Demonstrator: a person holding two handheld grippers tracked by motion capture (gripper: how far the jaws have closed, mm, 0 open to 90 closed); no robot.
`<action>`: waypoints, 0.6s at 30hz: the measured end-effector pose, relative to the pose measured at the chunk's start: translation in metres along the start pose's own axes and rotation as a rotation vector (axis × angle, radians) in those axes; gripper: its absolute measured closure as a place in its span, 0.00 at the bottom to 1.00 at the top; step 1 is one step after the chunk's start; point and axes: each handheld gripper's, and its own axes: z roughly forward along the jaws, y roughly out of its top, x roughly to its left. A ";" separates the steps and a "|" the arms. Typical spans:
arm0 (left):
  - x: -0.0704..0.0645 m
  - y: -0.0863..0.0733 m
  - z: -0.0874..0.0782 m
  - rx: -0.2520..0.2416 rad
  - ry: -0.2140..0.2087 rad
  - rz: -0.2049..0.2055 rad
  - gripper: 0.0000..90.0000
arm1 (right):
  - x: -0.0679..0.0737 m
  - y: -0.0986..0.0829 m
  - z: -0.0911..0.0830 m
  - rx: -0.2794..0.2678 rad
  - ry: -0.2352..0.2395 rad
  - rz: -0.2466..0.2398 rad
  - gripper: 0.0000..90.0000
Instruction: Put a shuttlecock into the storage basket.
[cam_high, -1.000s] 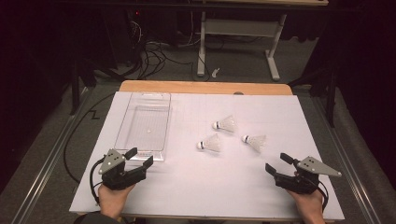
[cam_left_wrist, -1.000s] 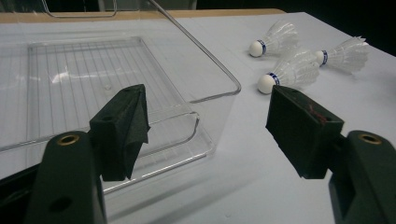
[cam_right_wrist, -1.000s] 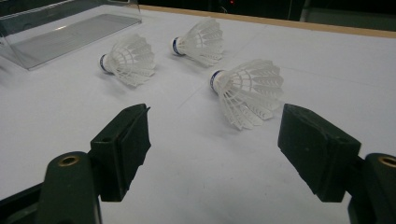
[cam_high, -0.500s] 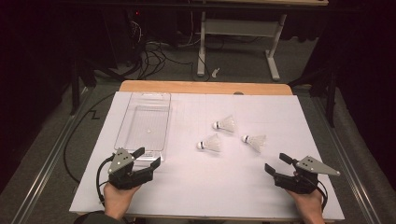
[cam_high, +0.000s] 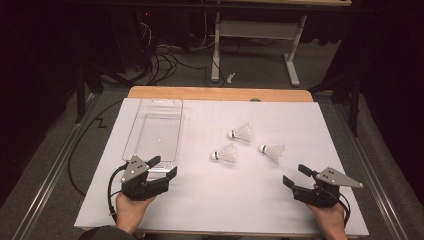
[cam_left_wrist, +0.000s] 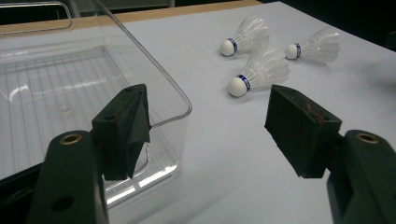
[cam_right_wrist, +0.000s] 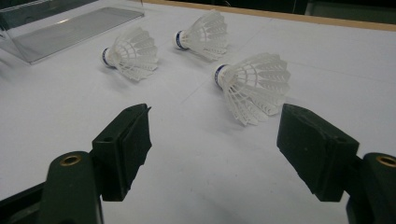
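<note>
On tabletop (cam_high: 210, 205) | L gripper (cam_high: 162, 170) jaws wide, straddling clear tray (cam_high: 155, 131) corner, prob. to steady it | R gripper (cam_high: 296, 176) jaws wide, aimed at nearest shuttlecock (cam_high: 272, 151) for pickup

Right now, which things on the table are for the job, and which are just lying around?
For the job:
three shuttlecocks, near, far and right
clear plastic box
left claw and right claw, both open

Just lying about:
white sheet covering the table
cables on the floor
white desk legs behind
</note>
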 end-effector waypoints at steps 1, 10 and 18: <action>-0.001 0.002 0.002 -0.001 -0.005 0.005 0.35 | 0.000 0.000 0.000 0.000 0.001 -0.001 0.29; -0.004 0.007 0.010 0.000 -0.027 0.006 0.35 | 0.000 0.000 0.000 0.000 0.003 0.001 0.29; -0.006 0.011 0.014 -0.002 -0.033 0.010 0.35 | 0.000 0.000 0.000 0.001 0.005 0.003 0.29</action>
